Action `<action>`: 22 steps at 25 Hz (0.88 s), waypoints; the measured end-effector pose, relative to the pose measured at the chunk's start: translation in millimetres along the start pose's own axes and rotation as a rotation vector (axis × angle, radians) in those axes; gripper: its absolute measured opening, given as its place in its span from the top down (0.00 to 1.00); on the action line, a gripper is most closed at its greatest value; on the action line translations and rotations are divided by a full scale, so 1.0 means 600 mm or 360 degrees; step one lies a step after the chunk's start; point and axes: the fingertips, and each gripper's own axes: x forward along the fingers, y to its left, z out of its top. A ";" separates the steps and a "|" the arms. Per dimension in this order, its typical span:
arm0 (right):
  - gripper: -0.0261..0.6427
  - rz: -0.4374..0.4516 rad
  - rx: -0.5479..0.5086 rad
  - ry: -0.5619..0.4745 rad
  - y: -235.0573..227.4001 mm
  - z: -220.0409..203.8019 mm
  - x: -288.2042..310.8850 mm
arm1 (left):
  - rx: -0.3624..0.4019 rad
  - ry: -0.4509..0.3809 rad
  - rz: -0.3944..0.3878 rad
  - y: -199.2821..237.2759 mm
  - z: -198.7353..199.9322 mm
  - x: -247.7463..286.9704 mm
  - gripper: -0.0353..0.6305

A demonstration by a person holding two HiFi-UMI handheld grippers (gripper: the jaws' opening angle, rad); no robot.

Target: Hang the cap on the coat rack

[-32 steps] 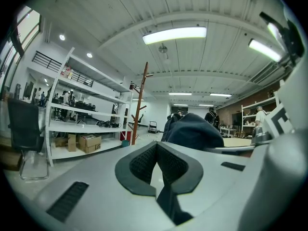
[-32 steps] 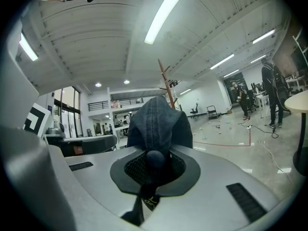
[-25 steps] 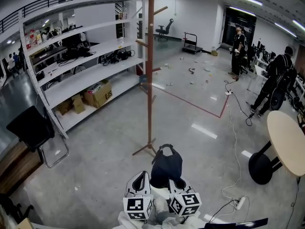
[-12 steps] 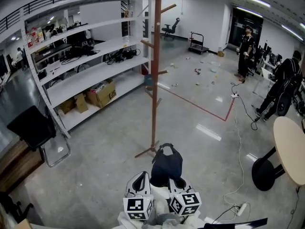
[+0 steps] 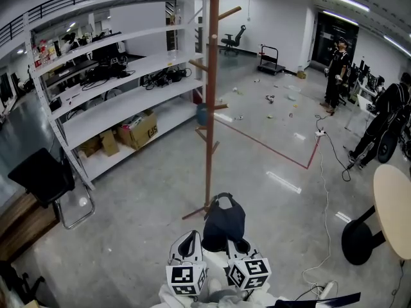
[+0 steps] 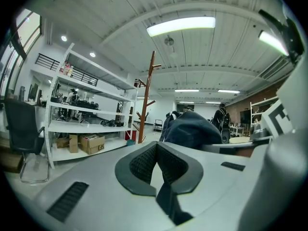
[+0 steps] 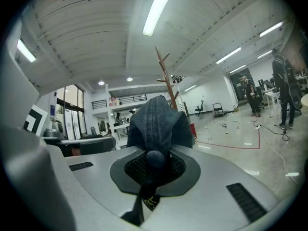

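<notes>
A dark blue cap [image 5: 224,223] hangs from my right gripper [image 5: 235,245], which is shut on its crown at the bottom of the head view. In the right gripper view the cap [image 7: 156,124] rises from the clamped pads of that gripper [image 7: 155,159]. My left gripper [image 5: 187,241] sits just left of it, shut with nothing between its jaws [image 6: 156,146]; the cap [image 6: 190,129] shows beside it. The tall wooden coat rack [image 5: 210,108] stands straight ahead on the floor, its pegs bare, a short way beyond the cap. It also shows as the coat rack [image 6: 146,100] and the coat rack [image 7: 167,76].
White shelving [image 5: 109,88] with boxes [image 5: 141,128] runs along the left. A black chair [image 5: 45,175] stands at the near left, a round table [image 5: 393,207] at the right. Cables [image 5: 324,191] trail over the floor; people [image 5: 337,69] stand far right.
The coat rack has drifted slightly right and looms a little larger in the head view. Both grippers and the cap keep their places in the frame.
</notes>
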 end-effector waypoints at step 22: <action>0.93 0.0048 -0.0013 0.0021 -0.077 0.028 0.128 | -0.0004 0.0011 0.0061 0.026 0.011 0.138 0.96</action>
